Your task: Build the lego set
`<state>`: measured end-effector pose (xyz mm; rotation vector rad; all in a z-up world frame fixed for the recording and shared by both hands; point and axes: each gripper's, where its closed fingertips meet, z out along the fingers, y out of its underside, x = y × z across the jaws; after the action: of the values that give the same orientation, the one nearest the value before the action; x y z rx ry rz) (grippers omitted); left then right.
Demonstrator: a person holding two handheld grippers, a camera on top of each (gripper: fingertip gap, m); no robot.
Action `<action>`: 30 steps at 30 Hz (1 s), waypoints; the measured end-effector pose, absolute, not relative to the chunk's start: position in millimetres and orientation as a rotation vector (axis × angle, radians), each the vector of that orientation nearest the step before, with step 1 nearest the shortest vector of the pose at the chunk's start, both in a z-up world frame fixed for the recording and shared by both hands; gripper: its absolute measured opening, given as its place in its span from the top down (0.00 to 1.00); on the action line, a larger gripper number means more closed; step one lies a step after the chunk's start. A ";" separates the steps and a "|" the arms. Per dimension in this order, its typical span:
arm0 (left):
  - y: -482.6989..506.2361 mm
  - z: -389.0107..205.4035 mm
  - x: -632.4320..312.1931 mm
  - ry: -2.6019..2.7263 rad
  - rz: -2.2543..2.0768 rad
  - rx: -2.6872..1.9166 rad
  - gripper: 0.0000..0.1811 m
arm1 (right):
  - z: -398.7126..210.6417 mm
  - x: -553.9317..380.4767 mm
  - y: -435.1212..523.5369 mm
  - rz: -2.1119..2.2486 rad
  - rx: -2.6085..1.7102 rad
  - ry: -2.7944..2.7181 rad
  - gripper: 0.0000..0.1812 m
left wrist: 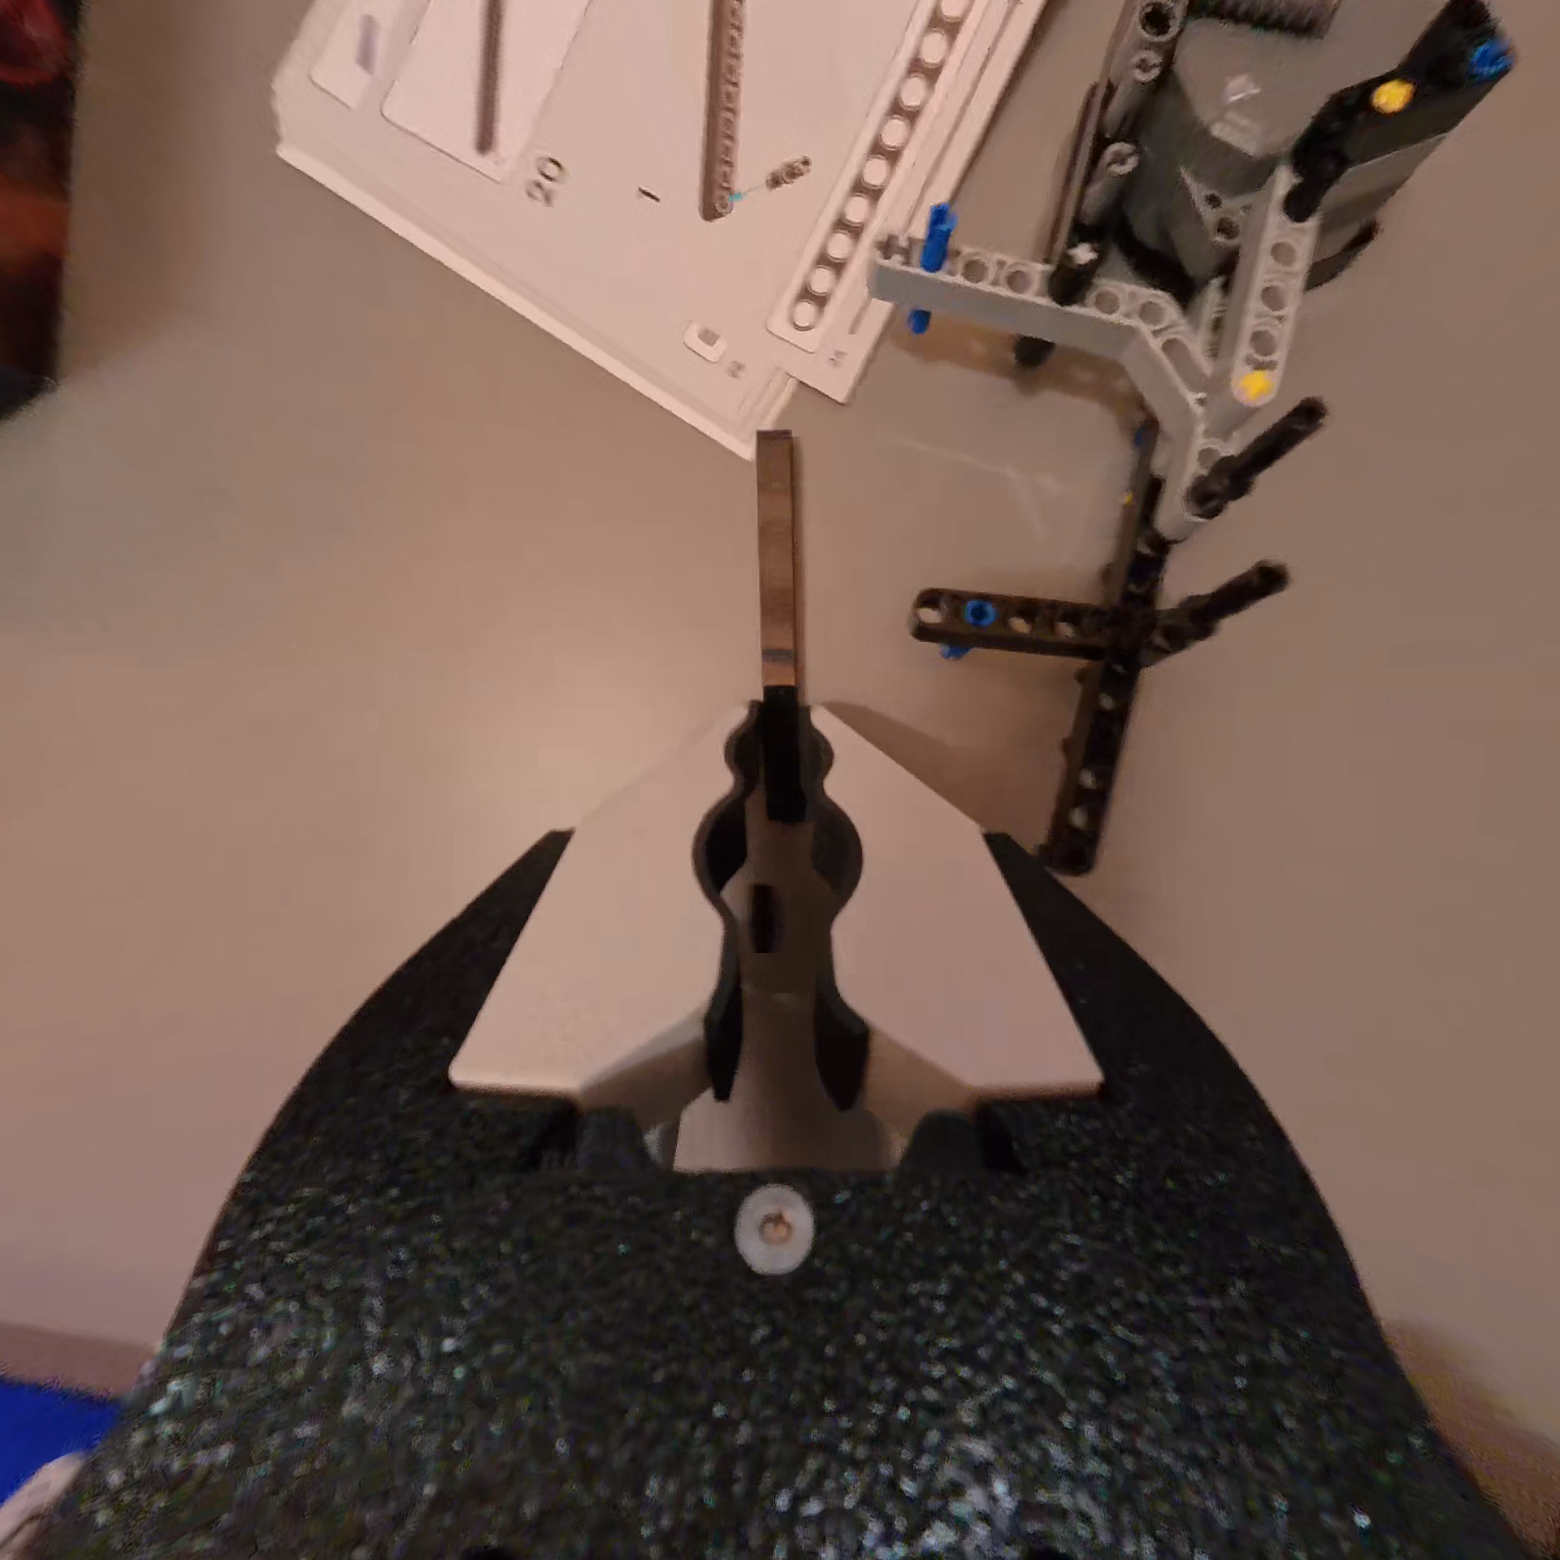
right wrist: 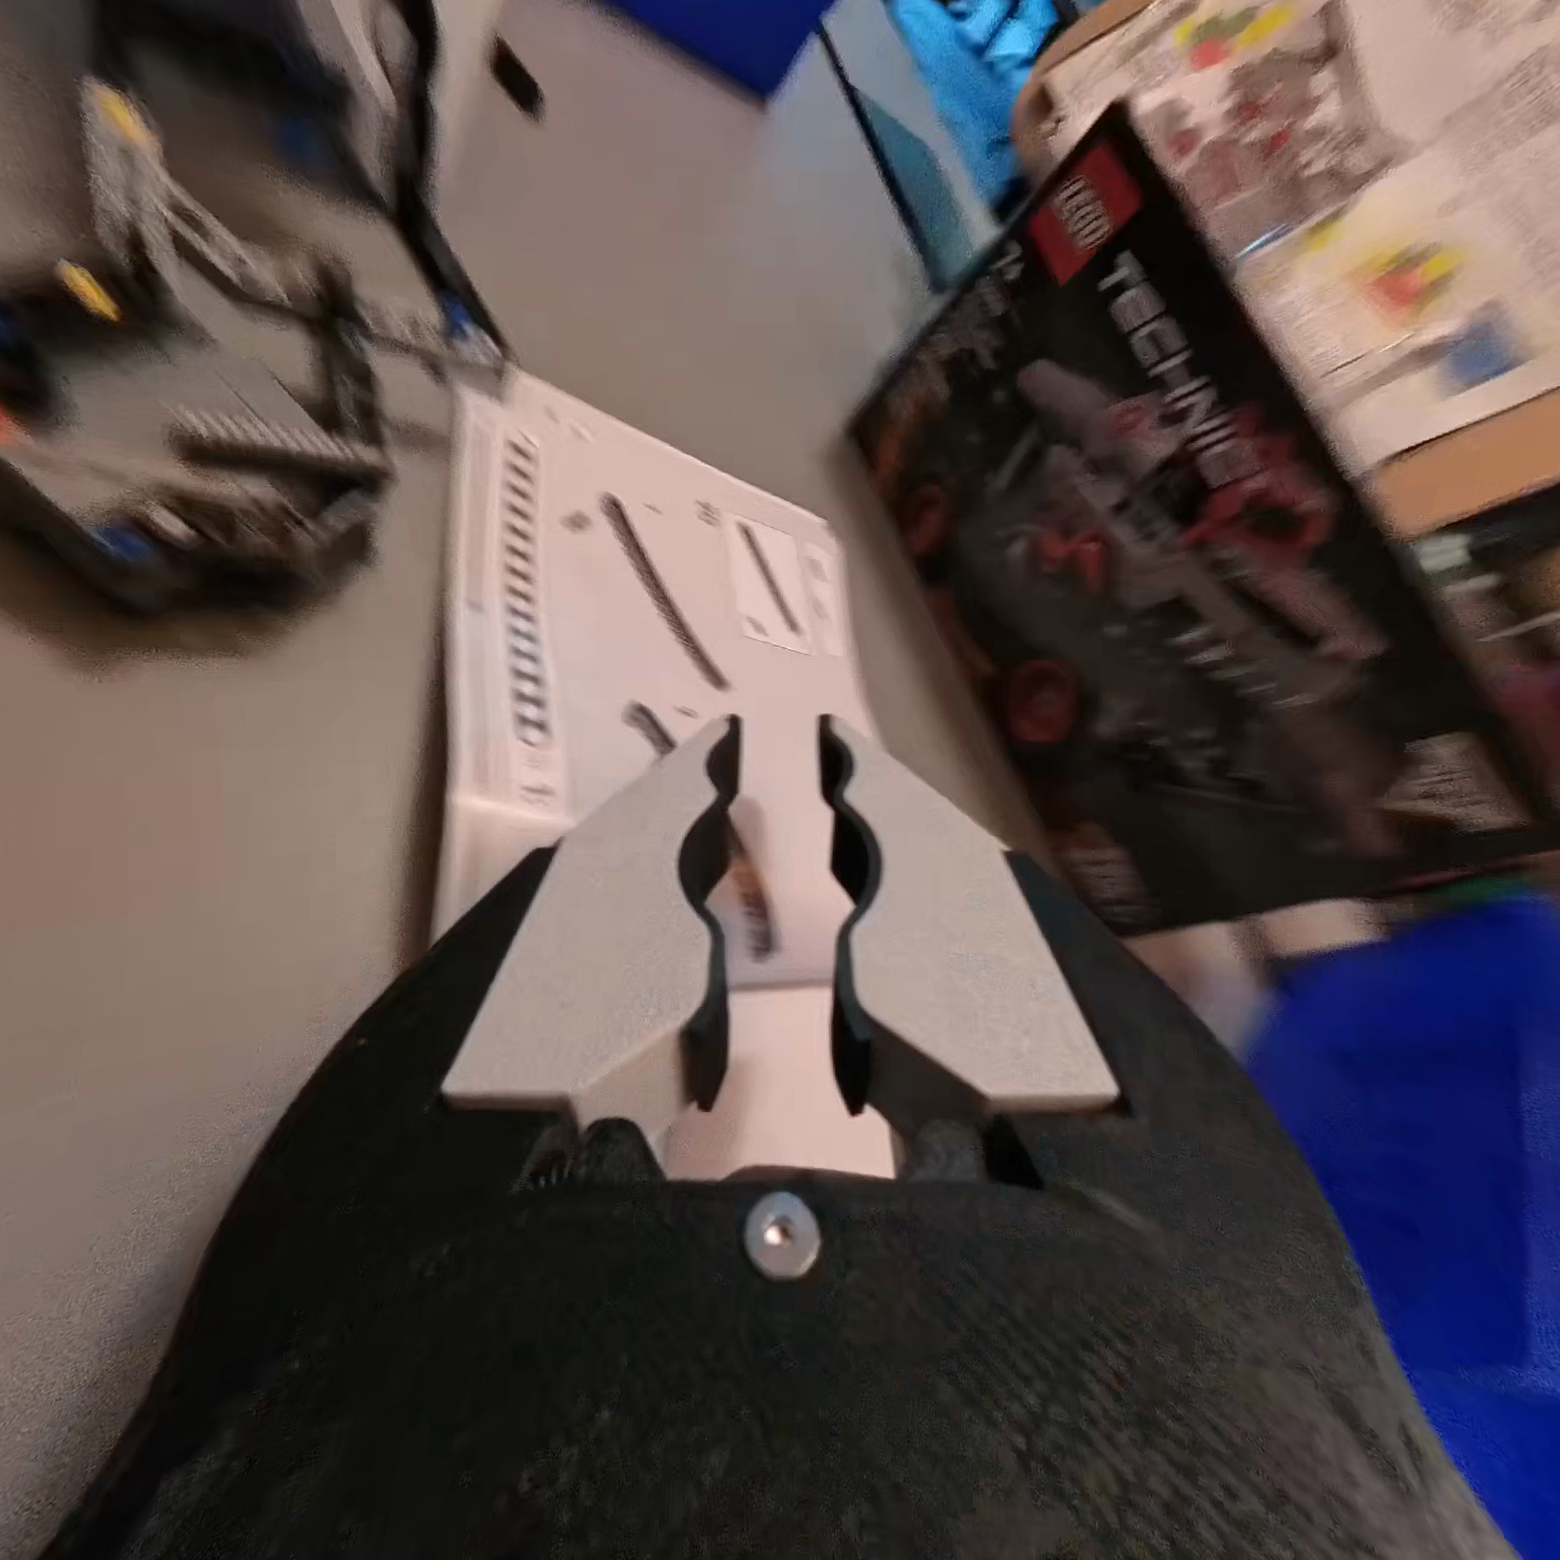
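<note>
My left gripper (left wrist: pixel 778 717) is shut on a long thin dark beam (left wrist: pixel 777 549) that sticks straight out from its tips above the table. The partly built model (left wrist: pixel 1182 278), grey and black beams with blue and yellow pins, lies at the upper right of the left wrist view. It shows blurred at the upper left of the right wrist view (right wrist: pixel 194 405). My right gripper (right wrist: pixel 778 730) is open and empty, held over the open instruction booklet (right wrist: pixel 625 608). The booklet also shows in the left wrist view (left wrist: pixel 641 169).
The dark set box (right wrist: pixel 1182 549) stands to the right of the booklet, with a cardboard box (right wrist: pixel 1351 211) behind it. A blue patch (right wrist: pixel 1435 1097) is at the right edge. The beige table (left wrist: pixel 295 675) spreads to the left of the held beam. The gap from one gripper's tips to the other's is roughly 20 cm.
</note>
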<state>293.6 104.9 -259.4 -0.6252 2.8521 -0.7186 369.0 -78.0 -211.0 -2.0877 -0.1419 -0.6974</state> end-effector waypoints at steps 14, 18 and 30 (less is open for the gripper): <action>96.7 -213.1 382.6 1.904 -0.490 0.186 0.97 | -192.4 388.7 43.6 0.105 -2.136 0.139 0.79; 97.8 -209.4 383.5 1.829 -0.447 0.222 0.97 | -203.6 396.6 59.7 0.118 -2.109 0.185 0.84; 104.8 -230.3 379.4 1.964 -0.507 0.207 0.93 | -235.9 374.0 76.2 0.144 -2.176 -0.019 0.97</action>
<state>379.4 104.8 -230.3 0.2066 1.9638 -0.5072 374.0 76.2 -235.9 -2.1764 -0.0186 0.1443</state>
